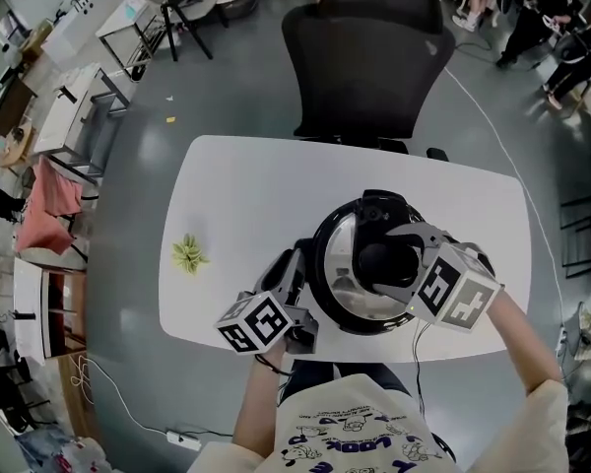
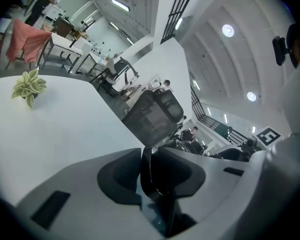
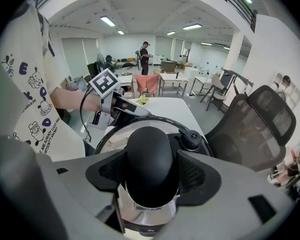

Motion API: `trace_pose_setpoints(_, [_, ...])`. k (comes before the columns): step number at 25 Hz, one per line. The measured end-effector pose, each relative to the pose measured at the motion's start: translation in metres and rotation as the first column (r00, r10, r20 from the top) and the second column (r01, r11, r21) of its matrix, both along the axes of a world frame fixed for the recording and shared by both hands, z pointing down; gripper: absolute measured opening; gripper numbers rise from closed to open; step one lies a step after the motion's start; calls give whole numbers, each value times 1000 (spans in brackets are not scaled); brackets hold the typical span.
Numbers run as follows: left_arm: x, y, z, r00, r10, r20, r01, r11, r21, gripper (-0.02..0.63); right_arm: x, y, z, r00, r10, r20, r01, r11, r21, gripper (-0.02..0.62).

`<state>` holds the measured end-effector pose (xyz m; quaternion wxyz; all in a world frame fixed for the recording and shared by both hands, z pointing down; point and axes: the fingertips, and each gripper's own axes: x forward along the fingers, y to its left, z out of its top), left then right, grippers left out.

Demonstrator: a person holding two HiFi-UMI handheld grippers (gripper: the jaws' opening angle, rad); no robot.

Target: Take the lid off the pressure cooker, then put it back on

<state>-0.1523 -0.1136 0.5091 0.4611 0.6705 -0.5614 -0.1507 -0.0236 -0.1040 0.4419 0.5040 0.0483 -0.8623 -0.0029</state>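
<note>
White rounded tabletop (image 1: 236, 195), and the round stainless-steel pressure cooker with its black rim (image 1: 325, 294) sits right down at the near edge, close to the person's body and a little right of centre. There's hardly any margin on that side, and only a modest strip out to the table's right edge. Plenty of bare surface opens to the left and towards the far edge, where a black mesh office chair (image 1: 366, 52) is pushed up. The only other thing on the top is a small green leafy sprig (image 1: 188, 253), well apart to the left. The shiny steel lid (image 3: 115, 136) is on the pot, with a rounded black knob (image 3: 150, 154) at its middle and a small black valve cap (image 3: 191, 139) just beside that. The right gripper (image 3: 151, 176) comes down steeply, both pads pressed against the knob's sides. The left gripper (image 2: 149, 169) comes in nearly level at the cooker's left side, its jaws clamped on a flat black side handle (image 2: 151, 181).
</note>
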Motion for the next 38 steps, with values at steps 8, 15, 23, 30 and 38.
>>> trace_pose_setpoints(8, [2,-1,-2,1000,21,7,-21,1000,-4,118,1,0,3,995,-36,-94,30,998,-59,311])
trace_pose_setpoints(15, [1,-1,-2,999,25,26,-25,1000,-9,118,3,3,8,977,-88,-193,62,988,-138,305])
trace_pose_setpoints(23, [-1,0,-1,999,22,46,-22,1000,-11,120,1,6,10,962,-135,-238,101,984,-147,296])
trace_pose_setpoints(30, [0,0,-1,999,16,52,-15,1000,-13,120,1,5,10,970,-110,-215,81,987,-136,296])
trace_pose_setpoints(38, [0,2,-1,999,15,51,-15,1000,-9,118,1,6,9,972,-83,-222,55,990,-128,298])
